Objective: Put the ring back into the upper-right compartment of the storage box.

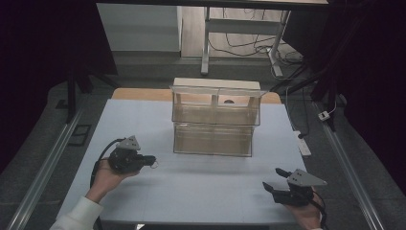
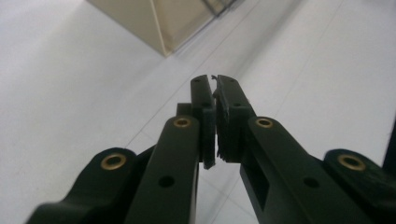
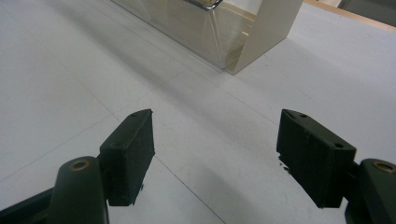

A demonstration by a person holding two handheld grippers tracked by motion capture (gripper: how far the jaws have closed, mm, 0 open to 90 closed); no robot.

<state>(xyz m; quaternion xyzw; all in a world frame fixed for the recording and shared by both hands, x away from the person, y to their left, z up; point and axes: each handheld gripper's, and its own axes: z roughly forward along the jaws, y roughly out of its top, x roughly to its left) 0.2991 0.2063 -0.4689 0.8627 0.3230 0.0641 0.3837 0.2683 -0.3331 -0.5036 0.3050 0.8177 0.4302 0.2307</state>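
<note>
A: Right claw (image 1: 274,178) near edge, jaws spread wide, nothing between. Left claw (image 1: 152,159)?
B: Pressed together, empty, low over the white surface (image 1: 201,187).
A: Beyond them?
B: Clear two-tier box (image 1: 214,125) mid-surface, well apart from both. Grey floor, white desk legs (image 1: 206,43), cables (image 1: 244,45) behind.

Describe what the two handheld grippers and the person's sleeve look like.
Both the left gripper and the right gripper are black, each topped by a grey three-cornered plate with a black cable trailing back. Their arms carry brass-coloured rivets, and the fingers end in flat rectangular pads. A white sleeve covers the left forearm.
</note>
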